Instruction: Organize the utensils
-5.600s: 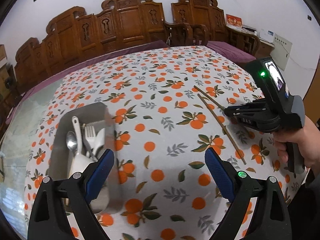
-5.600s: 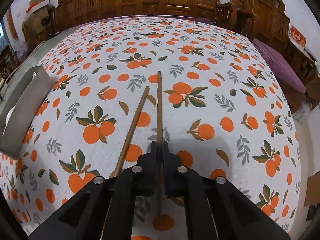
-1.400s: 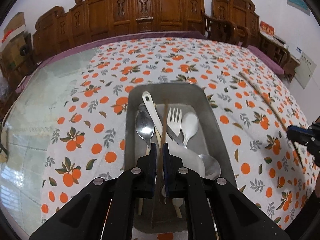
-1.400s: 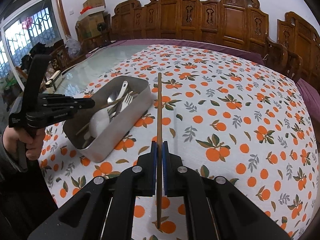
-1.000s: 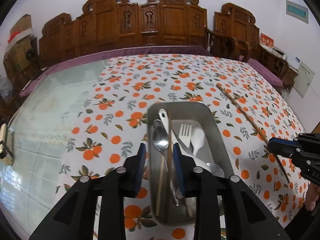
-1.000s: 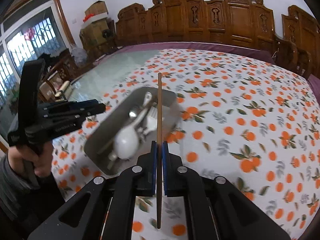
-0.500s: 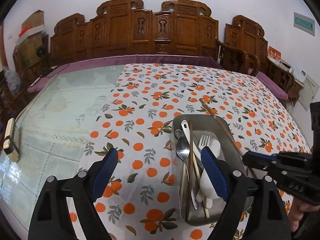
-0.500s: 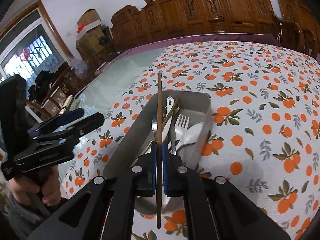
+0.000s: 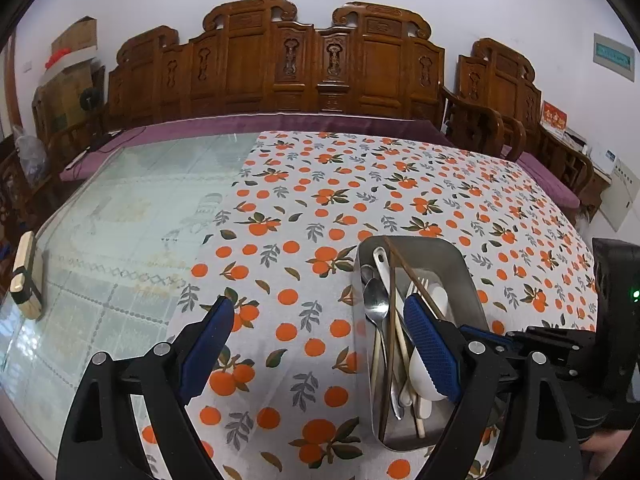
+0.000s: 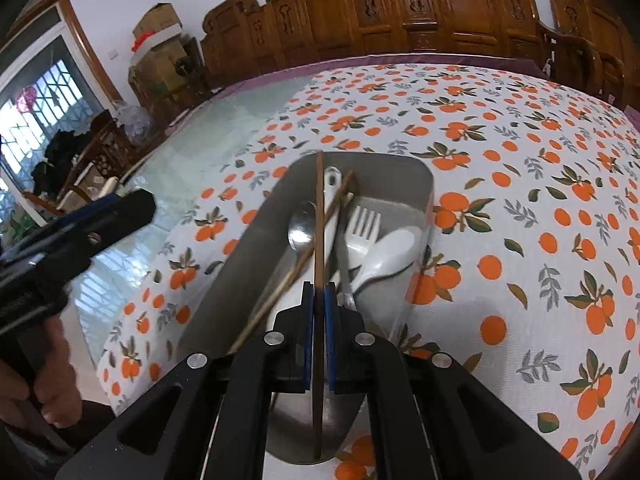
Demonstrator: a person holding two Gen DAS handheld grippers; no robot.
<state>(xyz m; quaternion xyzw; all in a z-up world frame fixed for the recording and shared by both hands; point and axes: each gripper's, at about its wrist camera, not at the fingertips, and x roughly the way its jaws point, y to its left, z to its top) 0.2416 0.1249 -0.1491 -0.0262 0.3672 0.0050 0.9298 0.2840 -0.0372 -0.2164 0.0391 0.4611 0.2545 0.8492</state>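
A metal tray (image 9: 460,264) (image 10: 404,172) sits on the orange-print tablecloth and holds a steel spoon (image 10: 302,228), a white fork (image 10: 360,224), a white spoon (image 10: 392,250) and a brown chopstick (image 10: 320,232) lying slantwise. My right gripper (image 10: 316,300) is shut on a second brown chopstick (image 10: 319,200) and holds it lengthwise over the tray; in the left wrist view this stick (image 9: 412,276) slants across the tray. My left gripper (image 9: 320,340) is open and empty, to the left of the tray.
The tablecloth (image 9: 360,184) covers the right part of a glass-topped table (image 9: 132,200). A small wooden block (image 9: 26,276) lies near the table's left edge. Carved wooden chairs (image 9: 312,64) line the far side.
My left gripper let go of its chopstick in the tray, opened and drew back to the left. My right gripper carried its chopstick over the tray and lower.
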